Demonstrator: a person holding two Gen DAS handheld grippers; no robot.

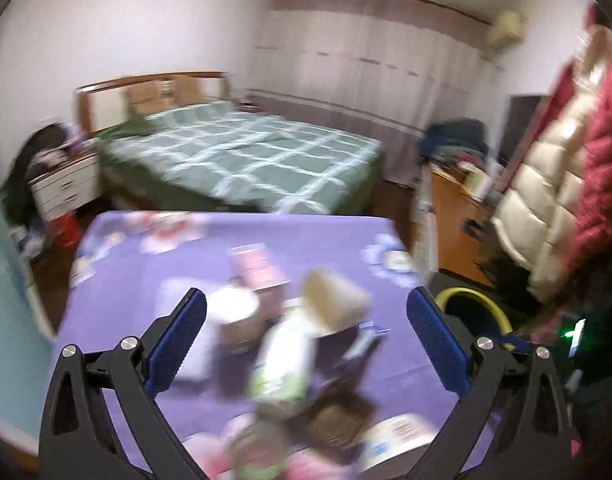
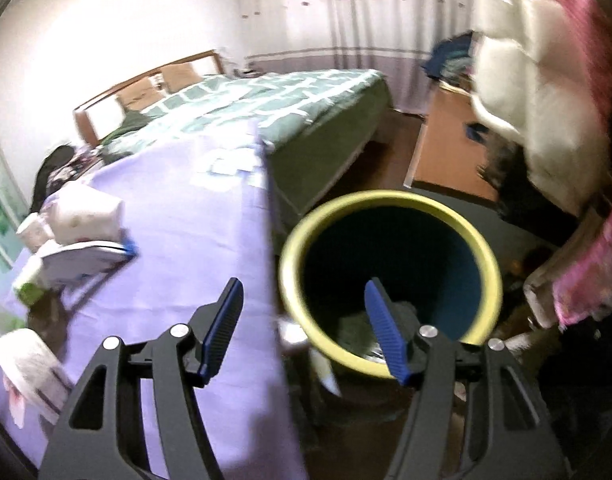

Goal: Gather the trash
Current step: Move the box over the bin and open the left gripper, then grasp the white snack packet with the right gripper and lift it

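While both tools hang empty over the work area, the scene runs like this, nearest things first.

Left gripper (image 1: 306,338): jaws spread wide, nothing between them; it hovers above the litter, probably lining up a pick.

Right gripper (image 2: 304,330): jaws also wide and empty, straddling the table edge and the bin's rim, a pose that fits a drop just made or a reach about to begin; I cannot tell which.

Trash bin (image 2: 389,200): dark inside with a yellow rim, standing on the floor right beside the table's right edge, so a short swing carries litter into it. Something crumpled seems to lie at the bottom; too blurred to name.

Trash: scattered on the purple tablecloth (image 1: 118,312) at the near end, well blurred. A white-and-green packet (image 1: 284,356), a cream tipped-over cup or carton (image 1: 333,304), a paper cup (image 1: 236,312), a pinkish box (image 1: 258,266) and a brown tray (image 1: 337,420) can be made out.

Progress: judged early or midway, as much litter remains on the cloth.

Next pick: the packet lies closest between the left jaws, so it looks the likeliest target.

Beyond the table: a bed (image 1: 246,156) with green checked cover, then curtains (image 1: 365,64); padded coats (image 1: 557,184) hang at the right, near the bin.
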